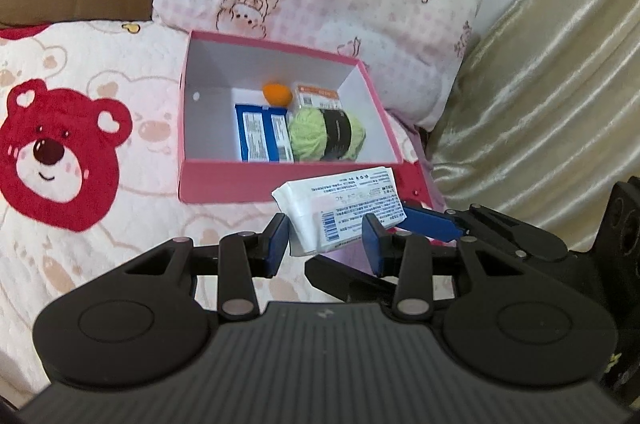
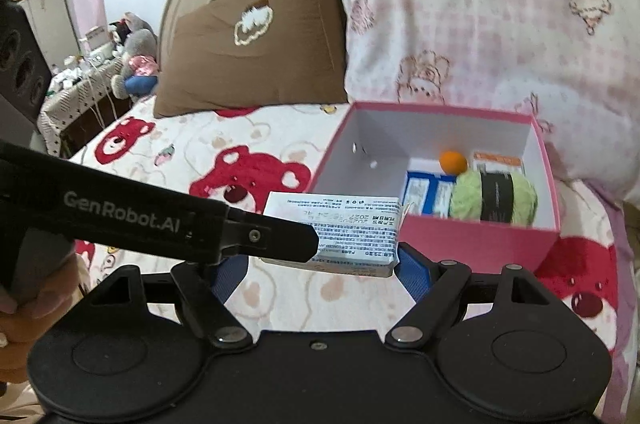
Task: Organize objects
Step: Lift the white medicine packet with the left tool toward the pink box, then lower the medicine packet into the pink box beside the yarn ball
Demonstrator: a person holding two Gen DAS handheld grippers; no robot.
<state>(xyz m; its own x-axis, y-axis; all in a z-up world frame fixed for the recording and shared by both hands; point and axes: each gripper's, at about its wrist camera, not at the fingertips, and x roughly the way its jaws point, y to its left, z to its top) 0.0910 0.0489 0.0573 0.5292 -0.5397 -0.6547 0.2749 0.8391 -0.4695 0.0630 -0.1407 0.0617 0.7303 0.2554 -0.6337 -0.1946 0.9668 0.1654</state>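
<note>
White tissue pack (image 1: 340,207) held clear of the bear-print bedspread (image 1: 100,216), just before the pink box (image 1: 224,179). Left gripper (image 1: 326,240) closed narrow across one end; right gripper (image 2: 320,264) spread wide, pads on both ends of the same pack. In box: green yarn (image 1: 316,139), orange ball (image 1: 277,93), blue packet (image 1: 262,137).

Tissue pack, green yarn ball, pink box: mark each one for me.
tissue pack (image 1: 340,207), left wrist view, on its printed label face.
green yarn ball (image 2: 494,199), right wrist view, on its black paper band.
pink box (image 1: 224,181), left wrist view, on its near outer wall.
</note>
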